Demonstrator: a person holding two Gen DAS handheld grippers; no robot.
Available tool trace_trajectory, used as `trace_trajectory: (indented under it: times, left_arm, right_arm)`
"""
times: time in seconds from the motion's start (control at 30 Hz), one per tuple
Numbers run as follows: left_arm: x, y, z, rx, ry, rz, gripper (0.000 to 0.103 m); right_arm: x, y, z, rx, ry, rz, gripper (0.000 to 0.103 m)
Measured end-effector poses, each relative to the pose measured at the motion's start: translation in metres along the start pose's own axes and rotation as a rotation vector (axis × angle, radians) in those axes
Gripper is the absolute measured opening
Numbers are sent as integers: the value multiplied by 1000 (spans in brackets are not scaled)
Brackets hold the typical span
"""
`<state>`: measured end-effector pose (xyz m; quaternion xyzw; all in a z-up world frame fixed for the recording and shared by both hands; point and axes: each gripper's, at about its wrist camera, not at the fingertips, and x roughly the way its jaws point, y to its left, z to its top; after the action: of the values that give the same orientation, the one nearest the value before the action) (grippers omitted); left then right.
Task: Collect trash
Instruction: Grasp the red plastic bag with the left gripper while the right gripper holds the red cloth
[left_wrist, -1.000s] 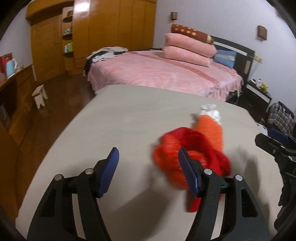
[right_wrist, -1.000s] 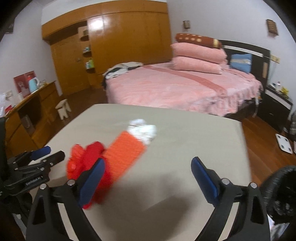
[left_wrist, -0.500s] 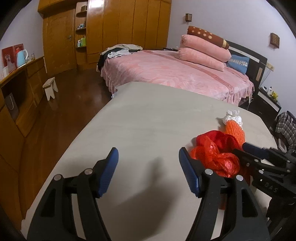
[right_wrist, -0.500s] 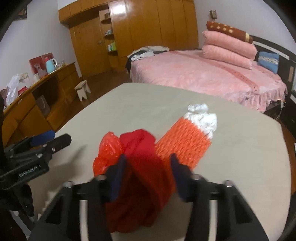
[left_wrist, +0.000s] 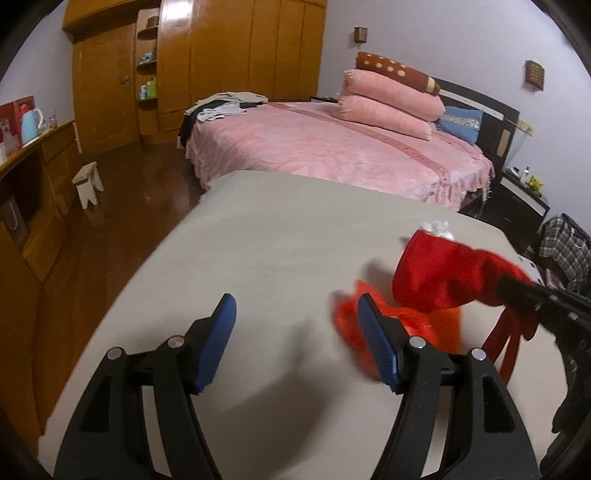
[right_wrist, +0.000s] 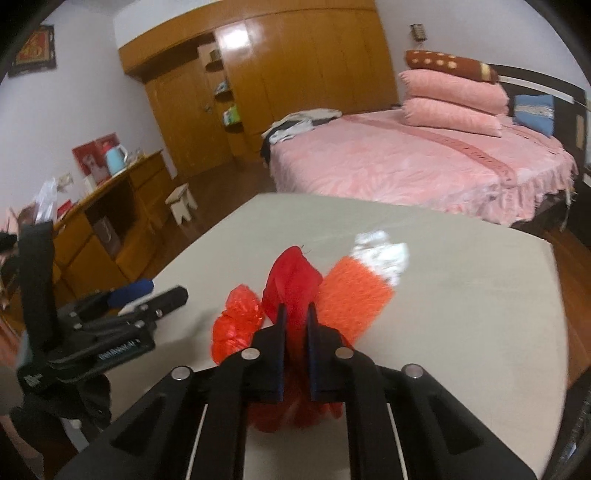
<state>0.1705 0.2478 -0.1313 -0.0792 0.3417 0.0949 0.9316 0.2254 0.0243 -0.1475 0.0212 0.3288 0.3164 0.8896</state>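
On the left, the left claw (left_wrist: 295, 332) is as it was 1 second ago: spread wide, pinching nothing, low over the near tabletop (left_wrist: 258, 236). Just right of it lies the crumpled orange-red plastic bag (right_wrist: 236, 325), still on the surface. The change is at the right claw (right_wrist: 295, 336): wide apart 1 second ago, it has now pressed together on the dark red bag (right_wrist: 291, 284), which looks partly raised. Farther right, the orange mesh sleeve (right_wrist: 351, 299) with white paper (right_wrist: 380, 254) stays put. So probably 1 piece is secured, with others left to gather.
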Motion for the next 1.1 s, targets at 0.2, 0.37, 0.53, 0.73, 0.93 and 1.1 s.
trace_trajectory:
  times: [0.2, 0.37, 0.53, 0.73, 0.93, 1.1]
  left_arm:
    - [11, -33, -4, 41, 26, -56, 70]
    - [27, -53, -10, 55, 58, -81, 75]
    - [43, -65, -14, 63, 99, -94, 74]
    - [50, -66, -19, 44, 143, -123, 42]
    - [28, -62, -16, 25, 87, -112, 41]
    - [-1, -63, -4, 32, 37, -107, 41]
  right_arm:
    - [-28, -29, 3, 19, -22, -76, 10]
    - [-38, -51, -3, 55, -21, -123, 10]
    - [-39, -64, -10, 76, -5, -148, 10]
    - [-38, -63, -17, 69, 8, -165, 10]
    - [-40, -63, -14, 58, 9, -156, 10]
    - [-50, -59, -10, 58, -6, -143, 10]
